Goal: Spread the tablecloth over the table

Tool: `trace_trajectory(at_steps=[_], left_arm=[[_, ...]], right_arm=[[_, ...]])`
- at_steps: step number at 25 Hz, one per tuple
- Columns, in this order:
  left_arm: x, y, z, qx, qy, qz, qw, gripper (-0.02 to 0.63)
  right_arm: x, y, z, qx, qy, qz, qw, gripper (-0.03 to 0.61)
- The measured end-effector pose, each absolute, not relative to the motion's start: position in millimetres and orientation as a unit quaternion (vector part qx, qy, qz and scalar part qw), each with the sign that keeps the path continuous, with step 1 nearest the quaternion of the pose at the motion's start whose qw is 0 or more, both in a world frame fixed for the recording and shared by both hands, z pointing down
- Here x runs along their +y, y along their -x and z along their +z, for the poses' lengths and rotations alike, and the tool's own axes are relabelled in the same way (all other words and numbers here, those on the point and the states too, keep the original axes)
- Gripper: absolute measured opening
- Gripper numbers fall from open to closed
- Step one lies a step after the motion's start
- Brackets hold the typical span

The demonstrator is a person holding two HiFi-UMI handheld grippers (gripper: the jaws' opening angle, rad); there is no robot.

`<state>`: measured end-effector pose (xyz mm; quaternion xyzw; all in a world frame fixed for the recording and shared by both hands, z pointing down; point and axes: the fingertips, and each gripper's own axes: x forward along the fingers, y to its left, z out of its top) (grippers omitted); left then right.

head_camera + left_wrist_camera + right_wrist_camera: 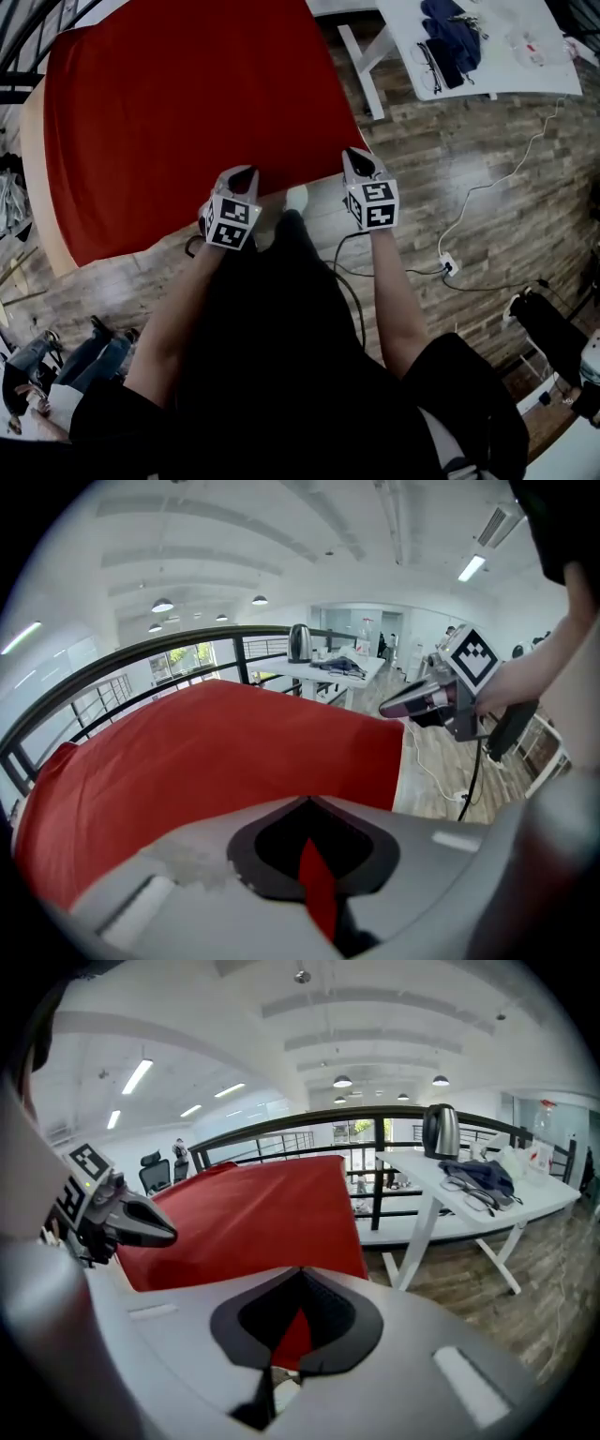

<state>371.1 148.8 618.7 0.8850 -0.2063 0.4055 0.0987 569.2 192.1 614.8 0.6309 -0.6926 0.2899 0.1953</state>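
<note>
The red tablecloth (187,112) lies spread over the desk (31,159) and covers nearly all of it — only a pale strip of the desk's top shows along the left edge in the head view. Both grippers are at the cloth's near edge, the side closest to the person.

The left gripper (246,174) is clenched on the cloth: in the left gripper view a narrow fold of red runs down between its closed jaws. The right gripper (355,154) sits at the near right corner, its jaws together with red fabric pinched between them. The two are held side by side, somewhat apart, both pointing down and away from the person.

Past the cloth's right side stands a white desk (525,80) carrying a dark garment (450,37) and a pair of glasses (428,66). A white cable (487,187) trails across the wooden floor (487,244).
</note>
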Motion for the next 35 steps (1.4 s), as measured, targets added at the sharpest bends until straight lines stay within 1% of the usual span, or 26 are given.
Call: trace_trajectory(at_steps=[5, 11, 17, 25, 29, 32, 35], left_arm=[[131.7, -337.3, 590.0, -0.255, -0.894, 0.354, 0.102, 0.003], [123.2, -250.8, 550.3, -0.294, -0.897, 0.314, 0.102, 0.003], [112.6, -138.5, 520.6, -0.362, -0.888, 0.258, 0.119, 0.003], [87.3, 37.2, 466.7, -0.488, -0.845, 0.158, 0.153, 0.003], [95.2, 119.1, 460.8, -0.548, -0.808, 0.132, 0.174, 0.003], [105.4, 167.9, 470.4, -0.585, -0.778, 0.120, 0.195, 0.003], [114.9, 220.5, 480.9, -0.636, -0.735, 0.119, 0.201, 0.003]], right_arm=[[160.8, -486.6, 575.0, -0.748, -0.586, 0.263, 0.168, 0.010], [134.2, -358.9, 536.1, -0.796, -0.538, 0.235, 0.148, 0.009], [117.8, -238.7, 507.7, -0.826, -0.507, 0.209, 0.133, 0.009], [87.9, -84.4, 460.3, -0.875, -0.441, 0.173, 0.103, 0.009], [83.3, -12.7, 445.5, -0.902, -0.388, 0.157, 0.111, 0.009], [84.2, 30.7, 443.7, -0.918, -0.346, 0.150, 0.123, 0.009], [86.3, 70.5, 442.8, -0.933, -0.302, 0.142, 0.138, 0.009]])
